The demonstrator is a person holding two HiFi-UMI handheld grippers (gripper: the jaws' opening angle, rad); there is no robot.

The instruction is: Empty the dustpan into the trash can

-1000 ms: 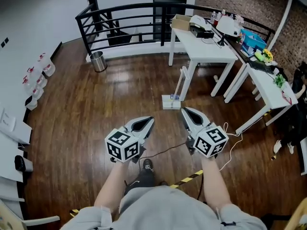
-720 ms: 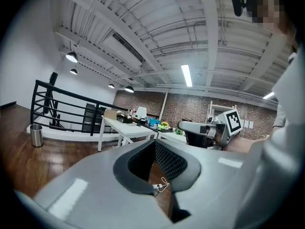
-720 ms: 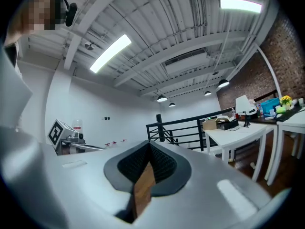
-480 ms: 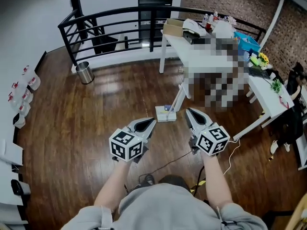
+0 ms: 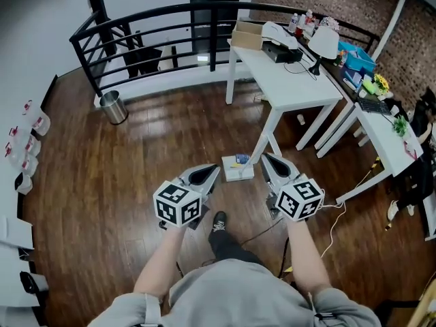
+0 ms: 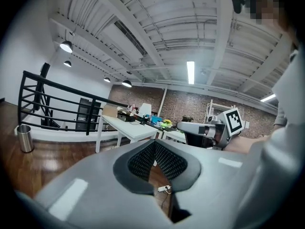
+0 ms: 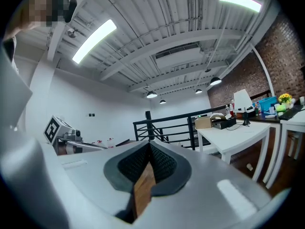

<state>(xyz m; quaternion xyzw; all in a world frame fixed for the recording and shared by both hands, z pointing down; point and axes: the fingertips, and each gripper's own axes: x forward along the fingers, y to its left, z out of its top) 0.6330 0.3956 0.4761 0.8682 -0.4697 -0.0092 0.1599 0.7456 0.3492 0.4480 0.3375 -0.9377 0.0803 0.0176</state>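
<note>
A pale long-handled dustpan [image 5: 238,168] stands on the wood floor beside a white table's leg, with something blue in its pan. The steel trash can [image 5: 113,107] stands far left by the black railing and shows as a small trash can [image 6: 25,138] in the left gripper view. My left gripper [image 5: 211,172] and right gripper [image 5: 266,159] are held side by side at waist height, just short of the dustpan. Both are shut with nothing between the jaws. The left gripper's tips [image 6: 155,142] meet, and so do those of the right gripper [image 7: 150,143].
A white table [image 5: 289,80] with a box, a lamp and clutter stands ahead on the right, a second table [image 5: 385,138] beyond it. A black railing [image 5: 150,29] closes the far side. A cable and power strip [image 5: 334,206] lie on the floor at right. Containers [image 5: 24,145] line the left wall.
The person has walked forward: the dustpan and table have come nearer to the grippers, and the trash can has slid left. Both grippers stay shut and side by side.
</note>
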